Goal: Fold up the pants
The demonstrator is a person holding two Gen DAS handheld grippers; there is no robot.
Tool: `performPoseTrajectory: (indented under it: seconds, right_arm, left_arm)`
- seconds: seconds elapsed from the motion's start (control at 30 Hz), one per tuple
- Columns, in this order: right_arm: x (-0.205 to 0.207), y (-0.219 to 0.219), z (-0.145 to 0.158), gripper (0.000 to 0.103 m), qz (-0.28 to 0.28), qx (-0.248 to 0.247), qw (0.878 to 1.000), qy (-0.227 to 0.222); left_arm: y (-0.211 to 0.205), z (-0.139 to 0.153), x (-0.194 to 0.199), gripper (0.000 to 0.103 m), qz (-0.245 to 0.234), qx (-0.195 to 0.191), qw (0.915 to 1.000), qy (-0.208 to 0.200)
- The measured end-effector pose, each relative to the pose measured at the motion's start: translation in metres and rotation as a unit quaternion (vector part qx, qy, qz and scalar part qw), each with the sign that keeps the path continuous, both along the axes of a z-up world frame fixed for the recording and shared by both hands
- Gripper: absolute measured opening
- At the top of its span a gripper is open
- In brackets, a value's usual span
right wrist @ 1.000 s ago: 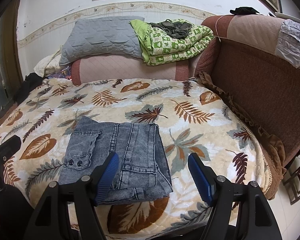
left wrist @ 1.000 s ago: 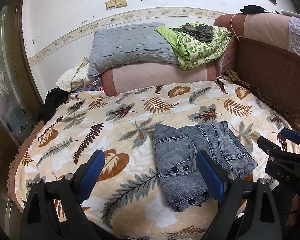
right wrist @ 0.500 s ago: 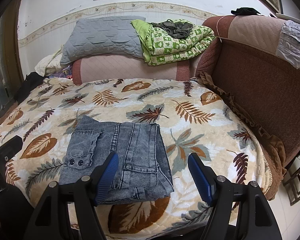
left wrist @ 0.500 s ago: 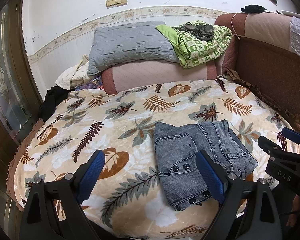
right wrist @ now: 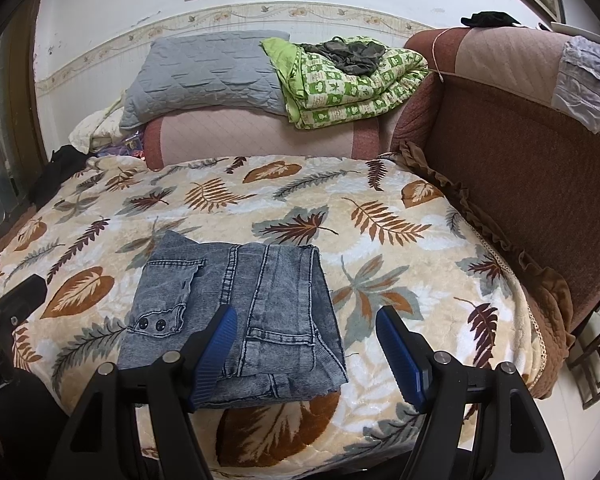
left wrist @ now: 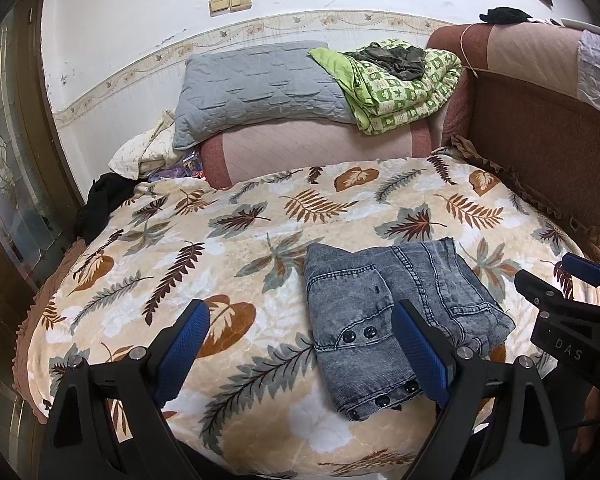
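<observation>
Nothing has shifted over the last second: my hands hover as before and the pants (right wrist: 236,316) lie in the same compact folded bundle on the leaf-print blanket (right wrist: 380,220), so I judge the folding finished, with nothing left but perhaps a tidy-up. My left gripper (left wrist: 300,344) stands spread wide and empty, the bundle just ahead and to its right, partly behind its right finger. My right gripper (right wrist: 306,348) is released too, somewhat less wide, holding nothing; the pants sit just ahead and to its left, its left finger overlapping them in view.
</observation>
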State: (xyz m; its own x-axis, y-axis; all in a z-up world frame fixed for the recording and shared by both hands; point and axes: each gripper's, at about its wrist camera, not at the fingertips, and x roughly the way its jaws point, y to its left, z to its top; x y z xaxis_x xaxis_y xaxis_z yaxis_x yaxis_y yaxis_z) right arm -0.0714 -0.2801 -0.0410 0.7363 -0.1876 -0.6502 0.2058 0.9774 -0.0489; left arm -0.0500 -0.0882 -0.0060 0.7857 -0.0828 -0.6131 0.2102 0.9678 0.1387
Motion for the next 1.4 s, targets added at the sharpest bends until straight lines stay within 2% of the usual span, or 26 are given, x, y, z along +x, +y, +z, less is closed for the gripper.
performPoseTrajectory:
  seconds: [1.4]
  right_arm:
    - [0.0056,0.0070,-0.0077,0.075,0.006,-0.010,1.000,0.018]
  left_arm:
    - [0.0044,-0.0069,0.0022,0.092,0.004,-0.005,0.9999,0.008]
